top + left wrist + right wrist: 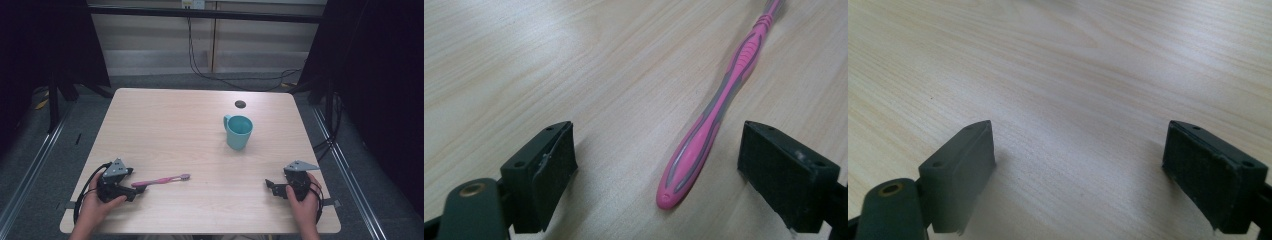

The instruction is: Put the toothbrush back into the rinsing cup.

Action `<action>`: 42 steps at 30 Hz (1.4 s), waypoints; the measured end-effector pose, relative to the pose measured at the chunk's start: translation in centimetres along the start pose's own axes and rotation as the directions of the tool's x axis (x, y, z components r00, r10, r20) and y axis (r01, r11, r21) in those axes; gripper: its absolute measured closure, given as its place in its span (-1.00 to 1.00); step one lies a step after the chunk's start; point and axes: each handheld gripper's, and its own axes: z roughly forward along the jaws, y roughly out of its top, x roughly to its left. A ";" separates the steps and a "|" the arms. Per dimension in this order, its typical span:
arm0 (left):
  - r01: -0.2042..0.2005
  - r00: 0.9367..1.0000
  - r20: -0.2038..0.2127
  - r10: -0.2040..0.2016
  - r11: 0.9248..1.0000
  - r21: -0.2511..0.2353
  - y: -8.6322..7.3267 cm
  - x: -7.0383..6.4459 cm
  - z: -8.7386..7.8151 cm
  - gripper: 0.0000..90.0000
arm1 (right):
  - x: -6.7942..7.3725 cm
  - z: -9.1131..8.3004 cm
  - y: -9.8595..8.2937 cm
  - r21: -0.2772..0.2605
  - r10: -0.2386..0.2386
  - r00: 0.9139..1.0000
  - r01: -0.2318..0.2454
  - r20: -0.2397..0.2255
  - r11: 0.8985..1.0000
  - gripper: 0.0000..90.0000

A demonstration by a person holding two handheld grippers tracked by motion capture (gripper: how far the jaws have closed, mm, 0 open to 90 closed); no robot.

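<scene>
In the high view, the pink toothbrush (161, 180) is seen lying flat near the table's (165, 125) near-left edge, its handle end at the left gripper (134, 192); the teal cup (238, 131) stands far right of it, and the right gripper (270, 186) is held at the near right. In the left gripper view, the jaws are spread wide, with the toothbrush (714, 120) handle between them, untouched. In the right gripper view, the jaws are spread wide over bare wood.

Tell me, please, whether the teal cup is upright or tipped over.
Upright: the teal handled cup stands on the wooden table, its round open mouth facing up.
</scene>
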 end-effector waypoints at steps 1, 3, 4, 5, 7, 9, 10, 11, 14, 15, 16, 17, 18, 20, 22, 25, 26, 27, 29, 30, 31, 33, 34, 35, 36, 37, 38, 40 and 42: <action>0.000 1.000 0.000 0.000 1.000 0.000 0.0 0.0 0.0 -0.66 | 0.0 0.0 0.0 -0.001 -0.003 1.000 0.003 -0.002 1.000 -0.71; 0.001 1.000 0.000 -0.001 1.000 0.000 0.0 0.0 0.0 -0.66 | 0.0 0.0 0.0 -0.002 -0.005 1.000 0.005 -0.004 1.000 -0.71; 0.000 1.000 0.000 0.000 1.000 0.001 0.0 0.0 0.0 -0.66 | 0.0 0.0 0.0 -0.001 -0.003 1.000 0.003 -0.004 1.000 -0.71; 0.000 1.000 -0.001 0.000 1.000 0.001 0.0 0.0 0.0 -0.66 | 0.0 0.0 0.0 -0.002 -0.004 1.000 0.004 -0.004 1.000 -0.71; 0.002 1.000 0.000 -0.002 1.000 0.000 0.0 0.0 0.0 -0.66 | 0.0 0.0 0.0 -0.001 -0.003 1.000 0.003 -0.004 1.000 -0.71; -0.001 1.000 -0.004 0.001 1.000 0.003 0.1 0.0 0.0 -0.66 | 0.0 0.0 0.0 0.000 -0.003 1.000 0.003 -0.005 1.000 -0.71; -0.004 1.000 -0.003 0.004 1.000 0.005 0.1 0.1 0.0 -0.66 | 0.0 0.0 0.0 -0.001 -0.003 1.000 0.003 -0.005 1.000 -0.71; -0.002 1.000 0.001 0.002 1.000 0.016 0.2 0.1 0.0 -0.66 | 0.0 0.0 0.0 0.000 -0.003 1.000 0.003 -0.006 1.000 -0.71; -0.008 1.000 0.002 0.008 0.999 0.050 0.7 0.1 0.0 -0.65 | 0.0 0.0 0.0 0.001 -0.001 1.000 0.001 -0.006 1.000 -0.71; -0.014 1.000 0.007 0.014 0.996 0.093 1.2 0.2 0.1 -0.65 | 0.0 0.0 0.0 0.001 -0.002 1.000 0.002 -0.006 1.000 -0.71; -0.014 1.000 0.007 0.014 0.996 0.093 1.2 0.2 0.1 -0.65 | 0.0 0.0 0.0 0.001 -0.002 1.000 0.002 -0.006 1.000 -0.71; -0.020 1.000 0.011 0.019 0.994 0.112 1.5 0.2 0.2 -0.65 | 0.0 0.0 0.0 0.001 -0.002 1.000 0.002 -0.006 1.000 -0.71; -0.032 0.999 0.009 0.031 0.991 0.129 1.8 0.1 0.2 -0.64 | 0.0 0.0 0.0 0.001 -0.003 1.000 0.003 -0.007 1.000 -0.71; -0.058 0.998 0.015 0.056 0.986 0.156 2.2 0.0 0.3 -0.61 | 0.1 0.0 0.0 0.001 -0.002 1.000 0.002 -0.008 1.000 -0.71; -0.094 0.996 0.016 0.093 0.978 0.184 2.8 -0.2 0.3 -0.57 | 0.1 0.0 0.0 0.001 -0.003 1.000 0.003 -0.008 1.000 -0.71; -0.155 0.988 0.040 0.150 0.955 0.253 3.8 -0.7 0.4 -0.50 | 0.1 0.0 0.0 0.001 -0.005 1.000 0.005 -0.009 1.000 -0.71; -0.155 0.988 0.040 0.150 0.955 0.253 3.8 -0.7 0.4 -0.47 | 0.1 0.0 0.0 0.001 -0.005 1.000 0.005 -0.009 1.000 -0.71; -0.174 0.985 0.049 0.167 0.943 0.282 4.2 -0.8 0.4 -0.44 | 0.1 0.0 0.0 0.001 -0.004 1.000 0.004 -0.011 1.000 -0.71; -0.193 0.981 0.057 0.184 0.934 0.301 4.4 -0.9 0.4 -0.42 | 0.1 0.0 0.0 0.002 -0.004 1.000 0.004 -0.011 1.000 -0.71; -0.193 0.981 0.057 0.184 0.931 0.311 4.6 -0.9 0.5 -0.36 | 0.1 0.0 0.0 0.001 -0.007 1.000 0.007 -0.011 1.000 -0.71; -0.202 0.979 0.059 0.193 0.925 0.323 4.8 -1.0 0.5 -0.34 | 0.1 0.0 0.0 0.001 -0.006 1.000 0.006 -0.011 1.000 -0.71; -0.231 0.973 0.063 0.223 0.906 0.356 5.4 -1.1 0.6 -0.23 | 0.1 0.0 0.0 0.000 -0.008 1.000 0.008 -0.012 1.000 -0.71; -0.231 0.973 0.063 0.223 0.906 0.356 5.4 -1.1 0.6 -0.21 | 0.1 0.0 0.0 0.000 -0.008 1.000 0.008 -0.012 1.000 -0.71; -0.256 0.967 0.076 0.245 0.893 0.371 5.8 -1.2 0.6 -0.16 | 0.1 0.0 0.0 -0.001 -0.009 1.000 0.009 -0.012 1.000 -0.71; -0.263 0.964 0.080 0.252 0.888 0.378 6.1 -1.3 0.6 -0.14 | 0.1 0.0 0.0 -0.001 -0.009 1.000 0.009 -0.013 1.000 -0.71; -0.271 0.962 0.086 0.258 0.881 0.387 6.3 -1.4 0.7 -0.13 | 0.1 0.0 0.0 -0.001 -0.010 1.000 0.009 -0.013 1.000 -0.71; -0.289 0.957 0.096 0.274 0.872 0.395 6.5 -1.4 0.7 -0.09 | 0.1 0.0 0.0 -0.001 -0.010 1.000 0.009 -0.013 1.000 -0.71; -0.304 0.952 0.101 0.288 0.859 0.412 7.0 -1.4 0.8 -0.04 | 0.1 0.0 0.0 -0.001 -0.010 1.000 0.010 -0.013 1.000 -0.71; -0.314 0.949 0.109 0.296 0.851 0.420 7.4 -1.4 0.8 0.00 | 0.1 0.0 0.0 -0.001 -0.010 1.000 0.010 -0.013 1.000 -0.71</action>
